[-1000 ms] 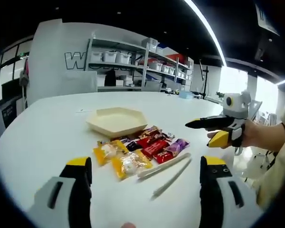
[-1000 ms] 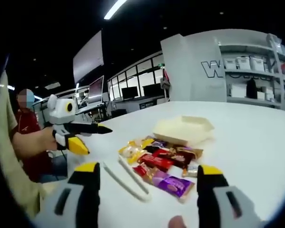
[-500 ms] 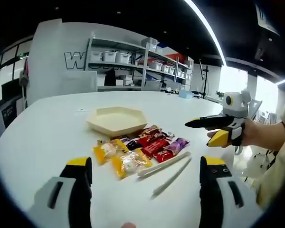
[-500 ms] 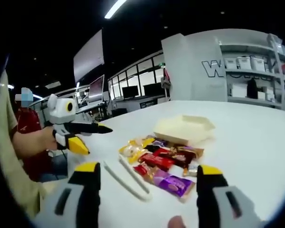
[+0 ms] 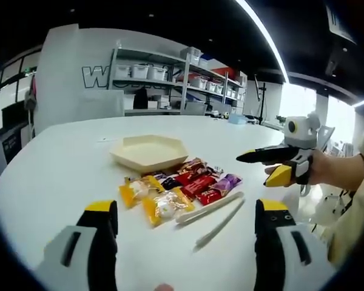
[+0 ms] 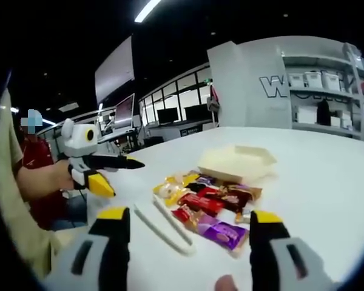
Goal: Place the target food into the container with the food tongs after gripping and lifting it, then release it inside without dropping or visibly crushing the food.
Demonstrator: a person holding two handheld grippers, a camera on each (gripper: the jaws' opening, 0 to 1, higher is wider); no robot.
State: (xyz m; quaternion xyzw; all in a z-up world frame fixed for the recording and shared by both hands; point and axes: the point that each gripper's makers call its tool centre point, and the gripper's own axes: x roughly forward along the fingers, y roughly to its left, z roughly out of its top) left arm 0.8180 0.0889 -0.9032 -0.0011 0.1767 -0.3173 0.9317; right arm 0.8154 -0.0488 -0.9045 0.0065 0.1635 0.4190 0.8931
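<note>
Pretty much nothing has moved since a second ago; the right gripper view has only drifted a hair, so the snacks sit slightly lower in it. Both claws are still held above the bench with nothing in them.

The left claw (image 5: 185, 221) has its jaws spread wide, and so does the right claw (image 6: 183, 221). From the left gripper view the right claw shows up held in a hand (image 5: 320, 171), well to the right of the tray and off the bench, jaws apart there too.

Just past the claws lie the food tongs (image 5: 211, 213), a pale cream pair flat on the white bench (image 5: 60, 157), untouched. They lie right beside the snack pile, on the side away from the tray.

The tray (image 5: 149, 151) is a cream hexagonal dish with nothing in it. The wrapped snacks (image 5: 179, 188) sit bunched up right in front of it: yellow packs with something pale inside, a few red and brown wrappers, and a purple one (image 6: 221, 232) nearest the tongs. They all look intact.

Behind the tray are shelves (image 5: 170, 82) with storage bins.
</note>
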